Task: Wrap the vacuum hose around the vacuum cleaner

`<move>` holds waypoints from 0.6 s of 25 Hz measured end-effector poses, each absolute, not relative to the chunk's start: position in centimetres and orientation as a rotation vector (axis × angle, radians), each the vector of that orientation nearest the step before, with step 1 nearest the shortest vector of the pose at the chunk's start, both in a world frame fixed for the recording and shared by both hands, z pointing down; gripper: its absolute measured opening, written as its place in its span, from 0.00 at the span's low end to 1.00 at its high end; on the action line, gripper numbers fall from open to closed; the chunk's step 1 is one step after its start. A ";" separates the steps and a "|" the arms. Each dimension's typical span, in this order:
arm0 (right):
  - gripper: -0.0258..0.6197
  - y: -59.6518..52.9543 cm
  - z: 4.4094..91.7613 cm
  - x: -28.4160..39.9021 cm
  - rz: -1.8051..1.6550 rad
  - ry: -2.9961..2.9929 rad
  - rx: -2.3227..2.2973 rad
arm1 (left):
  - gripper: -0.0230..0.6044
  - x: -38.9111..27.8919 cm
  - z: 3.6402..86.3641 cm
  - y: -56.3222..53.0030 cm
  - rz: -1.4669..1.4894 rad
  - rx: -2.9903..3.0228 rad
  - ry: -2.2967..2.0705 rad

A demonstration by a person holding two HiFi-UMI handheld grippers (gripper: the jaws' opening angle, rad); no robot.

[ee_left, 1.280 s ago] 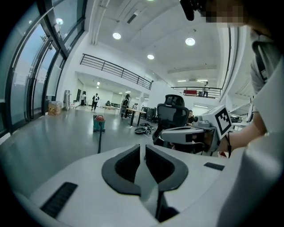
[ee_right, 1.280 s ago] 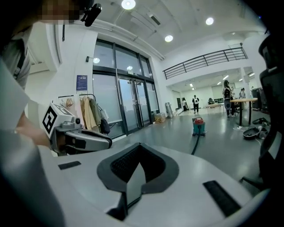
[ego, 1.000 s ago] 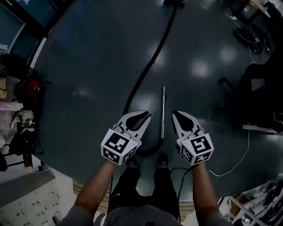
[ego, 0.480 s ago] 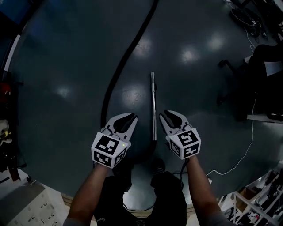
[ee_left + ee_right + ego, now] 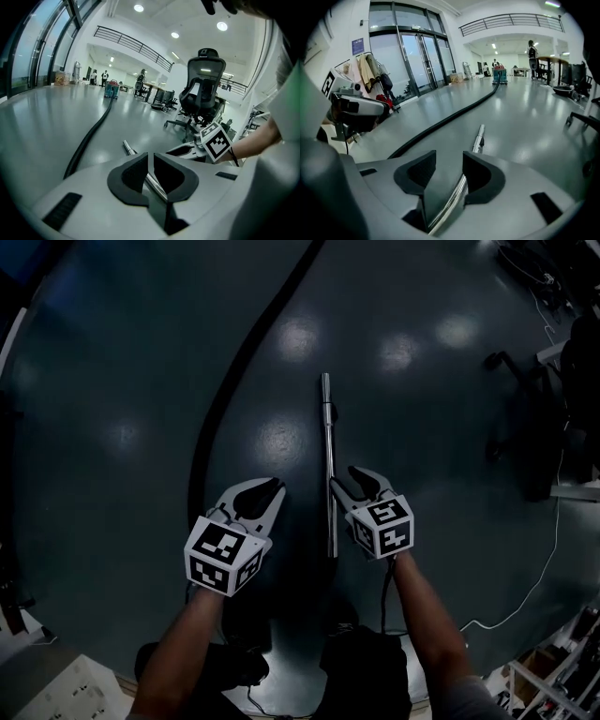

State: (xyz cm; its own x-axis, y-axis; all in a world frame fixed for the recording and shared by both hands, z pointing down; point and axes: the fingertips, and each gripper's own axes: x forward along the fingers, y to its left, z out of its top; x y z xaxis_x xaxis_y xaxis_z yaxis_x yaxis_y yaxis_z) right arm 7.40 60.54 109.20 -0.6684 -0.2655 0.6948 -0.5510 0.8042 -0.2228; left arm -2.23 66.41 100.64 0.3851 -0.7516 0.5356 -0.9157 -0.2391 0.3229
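Black hose (image 5: 196, 474) on the left, metal tube (image 5: 329, 456) in the middle, both flat on the floor (image 5: 112, 381).
I hold both grippers low over the floor. The tube lies between them with its long axis pointing straight away from me, and the hose runs beside it in a long curve, also away from me, toward what I think is the cleaner (image 5: 499, 75) far ahead. My right gripper (image 5: 361, 482) is just beside the tube, on its right. Its jaws have just been opening and now stand apart. The tube shows in the gap close to the right jaw, but the pads do not press on it. My left gripper (image 5: 261, 491) is nearer to the hose, which passes on its left. Its jaws are almost together and hold nothing. I judge the right hand takes the tube first.
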 end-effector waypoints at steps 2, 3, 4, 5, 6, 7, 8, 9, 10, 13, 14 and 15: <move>0.29 60.5 112.2 7.7 0.551 -2.292 0.618 | 0.11 -2.2 102.9 66.1 0.366 2.052 -1.431; 0.29 60.5 113.8 7.9 0.547 -2.278 0.631 | 0.11 -2.1 103.9 65.9 0.368 2.052 -1.433; 0.29 60.5 115.2 8.0 0.544 -2.264 0.644 | 0.11 -2.0 104.9 65.8 0.370 2.053 -1.434; 0.29 60.6 116.7 8.2 0.545 -2.252 0.654 | 0.11 -1.8 105.8 65.7 0.373 2.055 -1.434; 0.29 60.8 118.0 8.4 0.551 -2.241 0.661 | 0.11 -1.6 106.6 65.7 0.377 2.058 -1.433; 0.29 61.0 119.3 8.5 0.559 -2.230 0.667 | 0.11 -1.4 107.5 65.6 0.381 2.062 -1.432; 0.29 61.0 120.6 8.6 0.572 -2.219 0.674 | 0.11 -1.3 108.3 65.5 0.385 2.066 -1.431; 0.29 61.1 121.7 8.7 0.588 -2.210 0.682 | 0.11 -1.1 109.1 65.4 0.389 2.070 -1.429; 0.29 61.2 122.7 8.8 0.606 -2.201 0.692 | 0.11 -1.0 109.8 65.5 0.398 2.073 -1.425; 0.39 61.6 125.2 8.8 0.645 -2.177 0.718 | 0.11 -0.8 111.6 66.0 0.420 2.075 -1.416; 0.41 61.6 125.7 8.7 0.646 -2.171 0.727 | 0.11 -0.9 112.1 66.1 0.424 2.074 -1.415; 0.41 61.6 126.2 8.7 0.641 -2.164 0.736 | 0.11 -0.9 112.7 66.3 0.430 2.073 -1.413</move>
